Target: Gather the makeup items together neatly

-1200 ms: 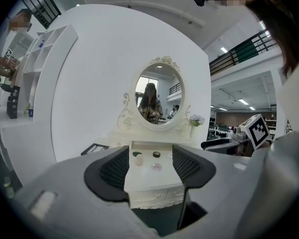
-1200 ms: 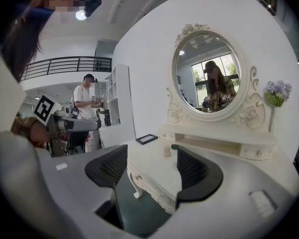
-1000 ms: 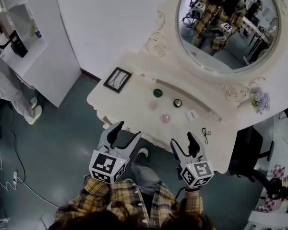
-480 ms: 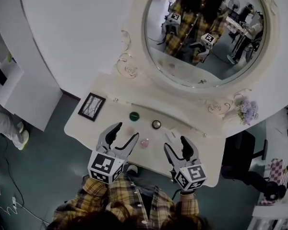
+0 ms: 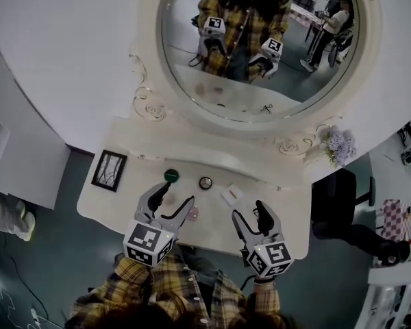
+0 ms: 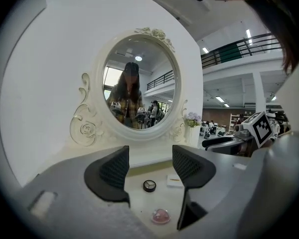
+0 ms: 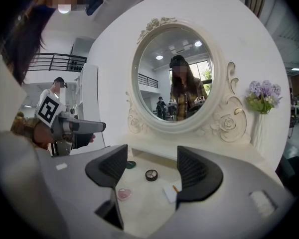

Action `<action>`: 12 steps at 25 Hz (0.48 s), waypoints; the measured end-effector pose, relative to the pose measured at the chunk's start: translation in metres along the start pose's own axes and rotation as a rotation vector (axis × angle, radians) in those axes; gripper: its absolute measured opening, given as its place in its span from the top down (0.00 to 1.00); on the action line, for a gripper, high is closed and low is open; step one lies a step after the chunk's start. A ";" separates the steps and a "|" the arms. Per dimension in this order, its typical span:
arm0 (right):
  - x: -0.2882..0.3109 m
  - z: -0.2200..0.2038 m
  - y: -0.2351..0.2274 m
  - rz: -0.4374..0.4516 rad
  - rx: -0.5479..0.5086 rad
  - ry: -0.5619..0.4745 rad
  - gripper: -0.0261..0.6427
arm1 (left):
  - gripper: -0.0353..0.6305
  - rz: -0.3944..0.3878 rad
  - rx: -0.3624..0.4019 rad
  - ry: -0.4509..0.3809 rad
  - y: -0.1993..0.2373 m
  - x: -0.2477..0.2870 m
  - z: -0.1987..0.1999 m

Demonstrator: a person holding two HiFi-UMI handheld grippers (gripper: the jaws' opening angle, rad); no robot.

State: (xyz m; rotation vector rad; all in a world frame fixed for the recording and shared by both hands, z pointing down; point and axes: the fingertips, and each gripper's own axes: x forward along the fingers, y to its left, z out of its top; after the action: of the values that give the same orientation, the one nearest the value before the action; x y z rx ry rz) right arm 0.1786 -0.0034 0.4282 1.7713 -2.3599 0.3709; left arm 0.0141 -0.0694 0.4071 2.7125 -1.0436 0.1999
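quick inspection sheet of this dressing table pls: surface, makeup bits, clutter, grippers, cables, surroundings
surface: cream dressing table top, no spills seen
job's things: green round compact, black round compact, white flat square box, pink heart-shaped case; spread apart, none touching
clutter: black picture frame lying at the left end
grippers: left gripper and right gripper over the front edge, jaws apart, nothing between them
cables: thin cable on the floor, off the table
surroundings: oval mirror in a carved frame, purple flowers, black office chair
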 end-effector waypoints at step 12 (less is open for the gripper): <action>0.012 -0.004 0.001 -0.057 0.022 0.035 0.53 | 0.55 -0.037 -0.010 0.043 0.025 0.005 -0.005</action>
State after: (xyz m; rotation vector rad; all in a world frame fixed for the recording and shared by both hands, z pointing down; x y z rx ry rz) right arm 0.1737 -0.0132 0.4353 1.8219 -2.2844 0.4179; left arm 0.0009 -0.0895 0.4175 2.7039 -0.9791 0.2446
